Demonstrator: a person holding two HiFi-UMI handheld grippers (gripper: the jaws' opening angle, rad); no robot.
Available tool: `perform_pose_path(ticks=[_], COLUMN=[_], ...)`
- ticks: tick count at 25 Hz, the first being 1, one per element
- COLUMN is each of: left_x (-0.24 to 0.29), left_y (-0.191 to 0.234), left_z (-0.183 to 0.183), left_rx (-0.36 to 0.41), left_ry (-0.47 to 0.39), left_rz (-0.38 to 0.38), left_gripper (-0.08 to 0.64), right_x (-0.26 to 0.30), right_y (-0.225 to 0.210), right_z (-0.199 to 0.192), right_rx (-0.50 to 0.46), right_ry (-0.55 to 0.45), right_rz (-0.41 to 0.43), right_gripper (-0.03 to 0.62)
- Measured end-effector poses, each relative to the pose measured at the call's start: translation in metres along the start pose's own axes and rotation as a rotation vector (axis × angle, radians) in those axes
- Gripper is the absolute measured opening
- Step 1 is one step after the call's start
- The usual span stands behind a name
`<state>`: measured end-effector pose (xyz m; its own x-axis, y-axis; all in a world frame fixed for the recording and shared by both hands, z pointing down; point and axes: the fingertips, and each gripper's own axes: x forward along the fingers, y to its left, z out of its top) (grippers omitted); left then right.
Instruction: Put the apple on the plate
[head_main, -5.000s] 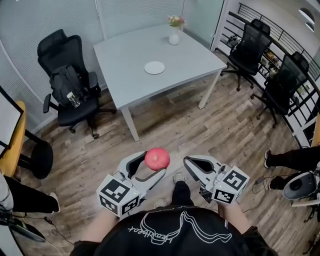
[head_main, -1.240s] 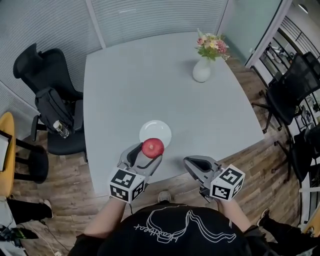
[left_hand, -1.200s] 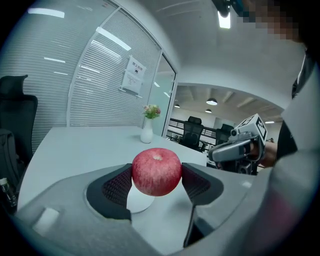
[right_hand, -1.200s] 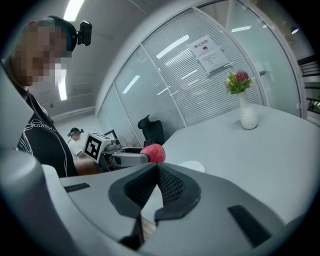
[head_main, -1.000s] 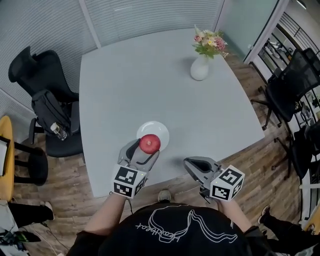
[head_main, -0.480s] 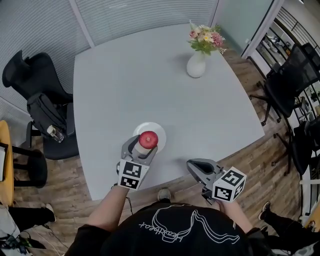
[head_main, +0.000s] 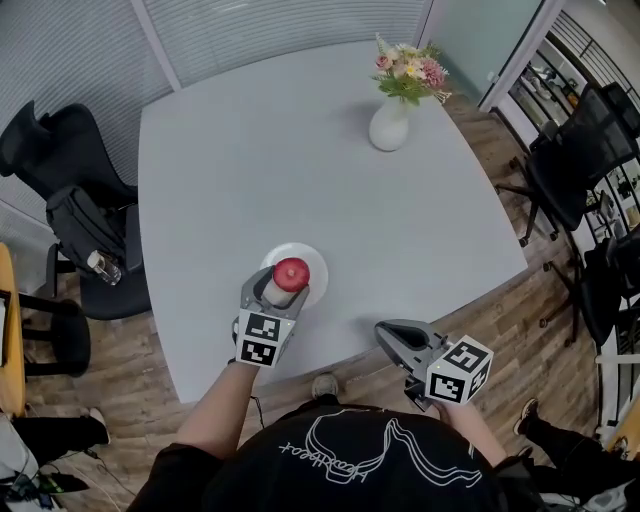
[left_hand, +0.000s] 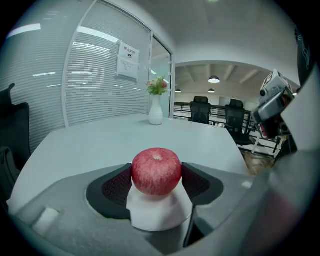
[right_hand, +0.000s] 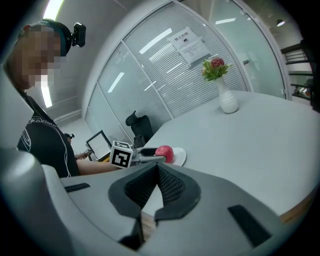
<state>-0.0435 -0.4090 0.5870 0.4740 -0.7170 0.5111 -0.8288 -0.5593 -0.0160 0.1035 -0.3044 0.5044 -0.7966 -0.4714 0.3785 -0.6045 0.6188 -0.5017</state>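
Observation:
A red apple (head_main: 291, 272) is held between the jaws of my left gripper (head_main: 284, 284), which is shut on it. The apple hangs right over the small white plate (head_main: 316, 266) near the front edge of the grey table (head_main: 300, 150); whether it touches the plate I cannot tell. In the left gripper view the apple (left_hand: 156, 170) fills the gap between the black pads (left_hand: 116, 187), with the plate (left_hand: 160, 217) showing under it. My right gripper (head_main: 386, 331) is shut on nothing, just off the table's front edge. The right gripper view shows the apple (right_hand: 164, 153) and plate (right_hand: 180, 156) to its left.
A white vase of flowers (head_main: 390, 122) stands at the table's far right. A black office chair (head_main: 45, 150) with a backpack (head_main: 85, 225) sits left of the table. More black chairs (head_main: 580, 130) stand to the right, over wooden floor (head_main: 520, 300).
I have come up to the table from across the room. The left gripper has carried the apple forward until it is over the plate. The right gripper has stayed shut at the table's edge.

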Motion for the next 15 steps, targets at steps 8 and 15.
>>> perform_pose_path(ticks=[8,15], left_x=[0.009,0.012], left_y=[0.000,0.000], left_z=[-0.008,-0.012], left_rx=[-0.013,-0.008], left_ry=[0.023,0.033], left_rz=[-0.004,-0.033], left_gripper=[0.318,0.318], right_x=[0.005,0.011], right_y=[-0.004,-0.007], right_z=[0.003,0.010], right_rx=[0.004,-0.006], right_ry=[0.001,0.001], right_rz=[-0.002,0.000], right_gripper=[0.009,0.009])
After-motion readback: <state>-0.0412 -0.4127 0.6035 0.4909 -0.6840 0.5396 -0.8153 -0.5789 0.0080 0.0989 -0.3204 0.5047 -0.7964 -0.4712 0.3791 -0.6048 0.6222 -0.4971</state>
